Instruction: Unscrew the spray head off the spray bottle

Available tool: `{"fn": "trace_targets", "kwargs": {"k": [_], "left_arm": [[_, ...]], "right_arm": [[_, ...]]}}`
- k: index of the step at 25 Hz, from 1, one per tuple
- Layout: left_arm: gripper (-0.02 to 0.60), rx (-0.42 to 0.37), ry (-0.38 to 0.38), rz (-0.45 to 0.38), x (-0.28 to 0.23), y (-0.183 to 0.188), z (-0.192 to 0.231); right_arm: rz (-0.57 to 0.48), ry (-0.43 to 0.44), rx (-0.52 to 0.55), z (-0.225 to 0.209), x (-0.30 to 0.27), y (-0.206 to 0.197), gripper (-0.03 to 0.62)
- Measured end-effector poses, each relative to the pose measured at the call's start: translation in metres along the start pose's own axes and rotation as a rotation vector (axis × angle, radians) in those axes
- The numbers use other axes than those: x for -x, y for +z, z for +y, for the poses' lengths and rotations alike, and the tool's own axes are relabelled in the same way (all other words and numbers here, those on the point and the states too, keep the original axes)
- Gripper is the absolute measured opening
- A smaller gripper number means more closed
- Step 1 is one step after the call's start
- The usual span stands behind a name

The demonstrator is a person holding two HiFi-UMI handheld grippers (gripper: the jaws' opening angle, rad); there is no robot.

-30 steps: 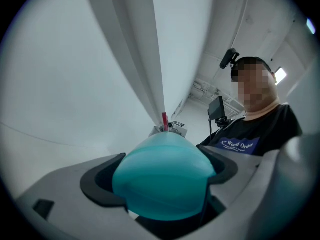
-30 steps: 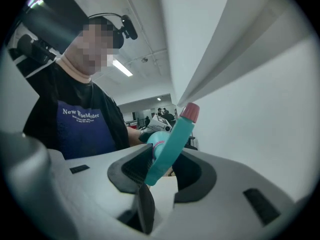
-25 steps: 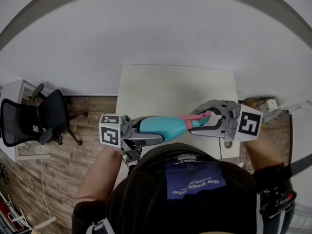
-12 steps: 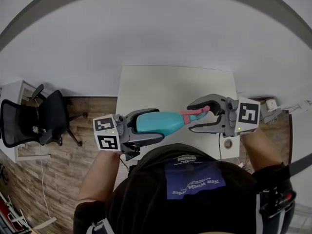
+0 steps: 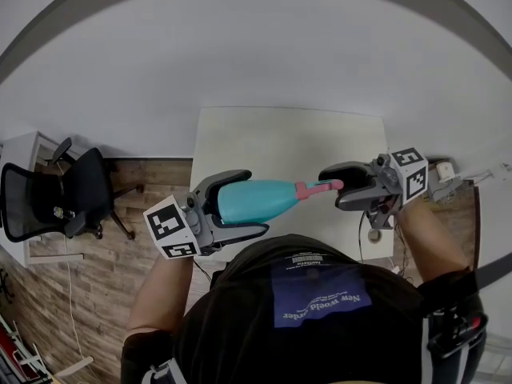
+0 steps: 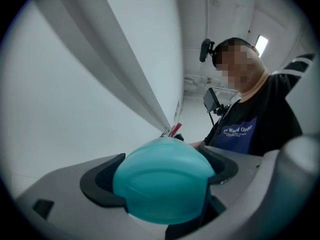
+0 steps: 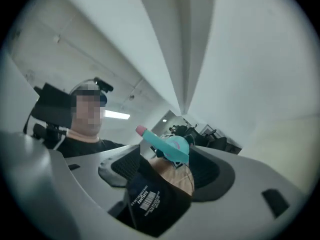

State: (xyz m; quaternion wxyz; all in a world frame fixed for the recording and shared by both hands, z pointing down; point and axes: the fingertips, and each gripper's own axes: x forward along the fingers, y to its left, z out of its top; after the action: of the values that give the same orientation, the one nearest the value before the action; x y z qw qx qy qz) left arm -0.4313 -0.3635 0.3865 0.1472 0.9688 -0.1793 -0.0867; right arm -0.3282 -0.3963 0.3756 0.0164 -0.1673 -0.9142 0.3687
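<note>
1 opaque spray bottle (image 5: 240,202) clamped in L gripper (image 5: 254,202); R gripper (image 5: 332,187) jaws just opened, loose round spray head (image 5: 314,188).

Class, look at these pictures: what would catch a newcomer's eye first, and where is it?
The teal spray bottle lies level above the white table, clamped in the left claw. Its pink spray head points into the right claw, whose jaws have just been opening and stand apart around it.

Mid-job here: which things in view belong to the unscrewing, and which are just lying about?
Job: teal plastic spray bottle; its pink-and-teal spray head.
Lying about: black mesh office chair; white rectangular table.
</note>
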Motion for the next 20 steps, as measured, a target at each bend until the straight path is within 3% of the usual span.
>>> {"fn": "trace_targets", "kwargs": {"k": [5, 9, 13, 20], "left_arm": [[0.466, -0.214, 0.035, 0.025, -0.006, 0.004, -0.009], [0.466, -0.422, 0.068, 0.098, -0.002, 0.002, -0.013], [0.466, -0.641, 0.063, 0.172, -0.013, -0.006, -0.025], [0.466, -0.812, 0.06, 0.158, -0.02, -0.004, -0.035]], "right_arm": [[-0.158, 0.173, -0.279, -0.001, 0.019, 0.005, 0.301], [-0.22, 0.22, -0.403, -0.008, 0.017, 0.008, 0.31], [-0.174, 0.205, -0.468, -0.013, 0.019, -0.005, 0.31], [-0.093, 0.12, -0.604, -0.028, 0.001, -0.017, 0.31]]}}
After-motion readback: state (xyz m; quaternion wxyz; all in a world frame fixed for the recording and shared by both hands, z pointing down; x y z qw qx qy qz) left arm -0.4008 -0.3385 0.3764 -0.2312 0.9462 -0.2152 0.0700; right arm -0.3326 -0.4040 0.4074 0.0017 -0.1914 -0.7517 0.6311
